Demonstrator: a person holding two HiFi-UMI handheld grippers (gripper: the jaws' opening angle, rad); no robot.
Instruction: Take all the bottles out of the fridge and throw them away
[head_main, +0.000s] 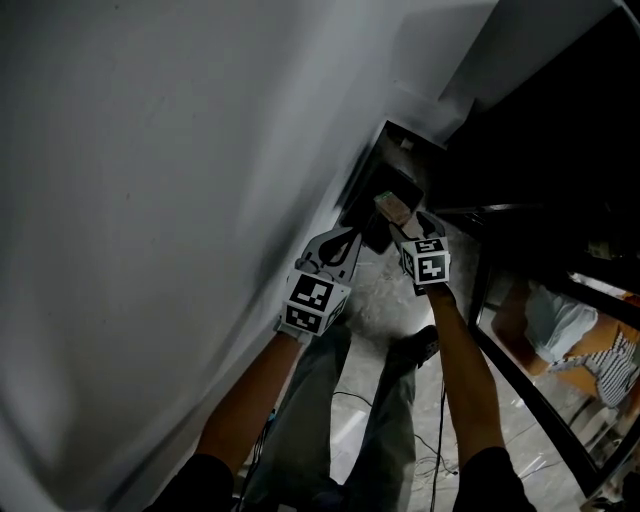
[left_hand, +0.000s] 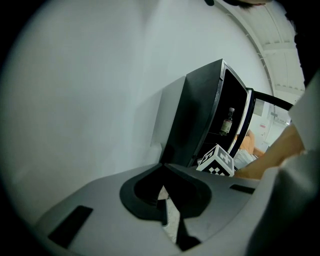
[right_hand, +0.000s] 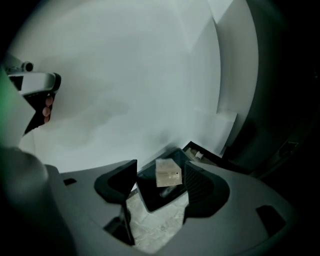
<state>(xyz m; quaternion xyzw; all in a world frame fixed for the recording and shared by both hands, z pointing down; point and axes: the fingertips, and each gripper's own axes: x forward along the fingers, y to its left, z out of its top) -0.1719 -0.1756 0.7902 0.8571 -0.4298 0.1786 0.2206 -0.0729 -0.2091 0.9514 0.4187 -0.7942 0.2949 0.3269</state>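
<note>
While left gripper (left_hand: 163, 167) is closed, right gripper (right_hand: 160, 167) gapes round pale block (right_hand: 167, 172) over bin (right_hand: 152, 195).

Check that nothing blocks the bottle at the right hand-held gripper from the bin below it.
Nothing visible does. The bottle sits between the parted jaws of the right hand-held gripper, over the dark bin, whose mouth is open and uncovered.

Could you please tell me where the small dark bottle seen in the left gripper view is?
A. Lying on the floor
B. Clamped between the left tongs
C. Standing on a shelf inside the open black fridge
C: the left gripper view shows the bottle standing upright on a shelf inside the black fridge, whose door is open.
</note>
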